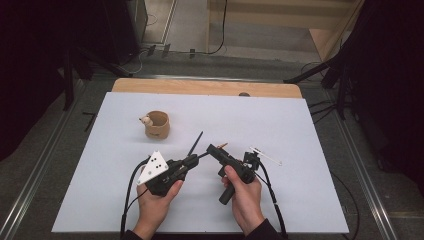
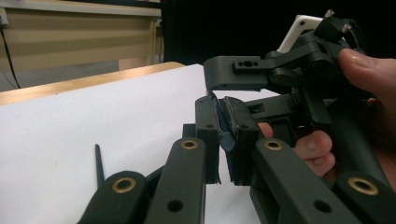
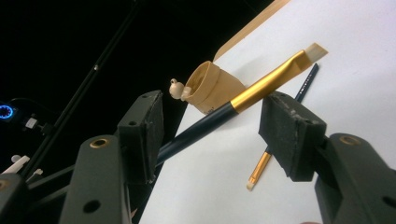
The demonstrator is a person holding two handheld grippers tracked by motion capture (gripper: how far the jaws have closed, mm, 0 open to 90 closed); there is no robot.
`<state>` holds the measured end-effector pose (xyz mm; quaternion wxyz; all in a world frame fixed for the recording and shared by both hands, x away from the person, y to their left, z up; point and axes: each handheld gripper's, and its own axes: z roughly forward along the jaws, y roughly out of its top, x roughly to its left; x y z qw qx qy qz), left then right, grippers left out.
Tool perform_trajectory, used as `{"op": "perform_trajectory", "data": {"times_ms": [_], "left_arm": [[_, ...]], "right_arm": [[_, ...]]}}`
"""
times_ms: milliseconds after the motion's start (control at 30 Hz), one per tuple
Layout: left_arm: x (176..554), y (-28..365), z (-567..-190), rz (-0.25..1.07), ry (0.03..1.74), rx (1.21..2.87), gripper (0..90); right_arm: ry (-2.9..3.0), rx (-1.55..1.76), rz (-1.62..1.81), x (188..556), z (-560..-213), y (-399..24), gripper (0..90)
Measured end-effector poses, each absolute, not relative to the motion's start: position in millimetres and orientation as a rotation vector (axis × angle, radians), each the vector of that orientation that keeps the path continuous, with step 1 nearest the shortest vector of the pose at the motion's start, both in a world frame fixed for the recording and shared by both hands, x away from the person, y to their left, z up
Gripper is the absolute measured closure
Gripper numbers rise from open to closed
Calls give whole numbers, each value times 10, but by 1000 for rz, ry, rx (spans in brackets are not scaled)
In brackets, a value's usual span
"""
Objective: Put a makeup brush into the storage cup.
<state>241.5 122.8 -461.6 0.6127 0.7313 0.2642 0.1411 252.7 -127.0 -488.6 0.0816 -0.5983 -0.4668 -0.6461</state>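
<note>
While the left gripper (image 1: pixel 192 160) is clenched on a thin blue shaft, prob. the handle of the brush (image 3: pixel 261 88), the right gripper (image 1: pixel 214 149) is released. Its pads sit either side of that brush w/ gaps, not pressing. Brush is off the counter (image 1: pixel 280 120) and runs across btwn the right gripper's pads: dark blue handle, gold ferrule, pale flat bristles pointing away. Second brush (image 3: pixel 259 170) lies on the counter just beyond, bristles nearer the right gripper. Tan cup (image 1: pixel 158 125) w/ a small figure at its rim stands farther back left, well apart from both.
</note>
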Motion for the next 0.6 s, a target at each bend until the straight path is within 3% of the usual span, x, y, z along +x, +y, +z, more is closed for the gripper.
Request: {"op": "perform_trajectory", "data": {"times_ms": [600], "left_arm": [[2374, 1147, -4650, 305, 585, 1704, 859]], "right_arm": [[-1332, -1781, -1873, 2552, -4945, -1327, 594]]}}
